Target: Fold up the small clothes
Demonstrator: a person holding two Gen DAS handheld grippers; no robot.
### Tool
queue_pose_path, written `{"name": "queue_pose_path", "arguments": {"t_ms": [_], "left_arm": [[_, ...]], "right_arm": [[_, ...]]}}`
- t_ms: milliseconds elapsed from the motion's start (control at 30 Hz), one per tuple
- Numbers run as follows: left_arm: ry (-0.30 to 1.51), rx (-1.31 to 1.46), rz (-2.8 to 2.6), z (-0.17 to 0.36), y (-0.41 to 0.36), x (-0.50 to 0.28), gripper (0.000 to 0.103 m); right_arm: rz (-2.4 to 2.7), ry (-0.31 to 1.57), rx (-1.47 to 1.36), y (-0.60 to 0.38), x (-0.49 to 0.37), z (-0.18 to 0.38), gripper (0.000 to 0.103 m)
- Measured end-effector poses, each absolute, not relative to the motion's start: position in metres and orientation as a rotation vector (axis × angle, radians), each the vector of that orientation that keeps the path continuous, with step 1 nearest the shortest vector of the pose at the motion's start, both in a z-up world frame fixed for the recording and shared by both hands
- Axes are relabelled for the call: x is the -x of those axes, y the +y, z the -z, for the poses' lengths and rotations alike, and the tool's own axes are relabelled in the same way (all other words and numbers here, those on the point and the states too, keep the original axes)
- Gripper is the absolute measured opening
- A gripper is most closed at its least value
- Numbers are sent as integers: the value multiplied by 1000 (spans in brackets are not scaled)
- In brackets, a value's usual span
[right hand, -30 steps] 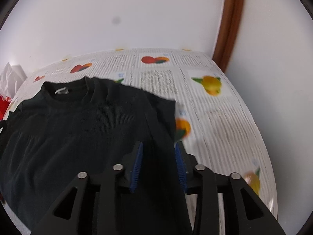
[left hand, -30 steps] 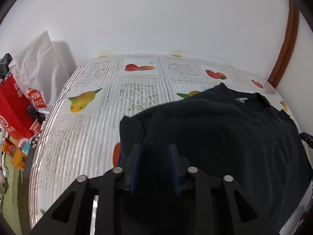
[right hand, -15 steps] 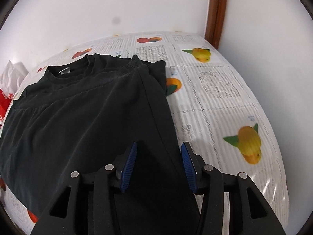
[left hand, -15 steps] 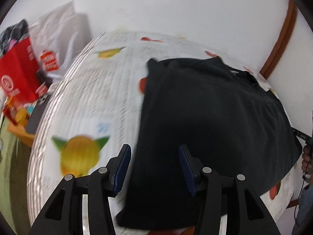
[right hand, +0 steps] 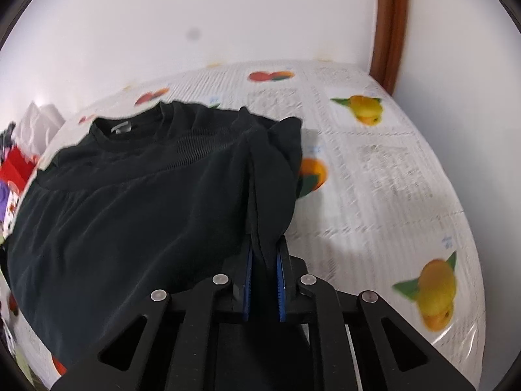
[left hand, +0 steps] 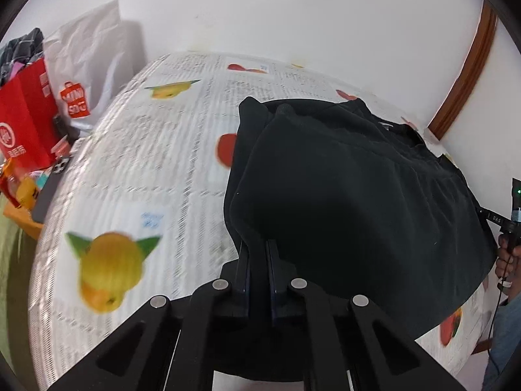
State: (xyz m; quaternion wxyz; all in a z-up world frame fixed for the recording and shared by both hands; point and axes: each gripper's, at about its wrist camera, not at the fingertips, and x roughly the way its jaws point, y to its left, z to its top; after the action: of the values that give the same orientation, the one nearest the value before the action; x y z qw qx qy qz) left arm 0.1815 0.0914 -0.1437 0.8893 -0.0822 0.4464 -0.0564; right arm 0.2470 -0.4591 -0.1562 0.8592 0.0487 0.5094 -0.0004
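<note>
A black T-shirt (left hand: 358, 195) lies on the table (left hand: 146, 163), collar toward the wall and both sleeves folded in. My left gripper (left hand: 257, 244) is shut on the shirt's left side edge near the hem, and the cloth bunches up between the pads. In the right wrist view the same shirt (right hand: 130, 211) spreads to the left. There my right gripper (right hand: 265, 244) is closing its jaws on the right side edge, with a ridge of black cloth pinched between the blue pads (right hand: 247, 270).
The table (right hand: 374, 179) wears a white cloth printed with fruit. A red bag (left hand: 22, 123), a white shopping bag (left hand: 84, 65) and a dark phone (left hand: 49, 185) sit off its left edge. A brown door frame (right hand: 390, 26) stands at the far right. A person's hand (left hand: 506, 254) shows at right.
Both grippers drew back from the sleeves toward the hem, opened wide over the shirt's side edges, then closed on them. The cloth now rises between each pair of pads.
</note>
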Motion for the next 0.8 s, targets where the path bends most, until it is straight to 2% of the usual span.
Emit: {"name": "queue_pose_path", "arguments": {"t_ms": [267,367,533,800], "left_arm": [[917,156,162,143,36,-233,8],[912,115,136,143,25,-241,9],[912,78,147,141,29,-230,14],[910,40,155,137,51,-186,23]], "right_arm": [[125,1066,-96,-511,-287,159,14],[160,1090,-124,-528,-288,162,23],[182,1058,-73,-528,-240,153,32],[329,1039,-8,-516,-176,134,32]]}}
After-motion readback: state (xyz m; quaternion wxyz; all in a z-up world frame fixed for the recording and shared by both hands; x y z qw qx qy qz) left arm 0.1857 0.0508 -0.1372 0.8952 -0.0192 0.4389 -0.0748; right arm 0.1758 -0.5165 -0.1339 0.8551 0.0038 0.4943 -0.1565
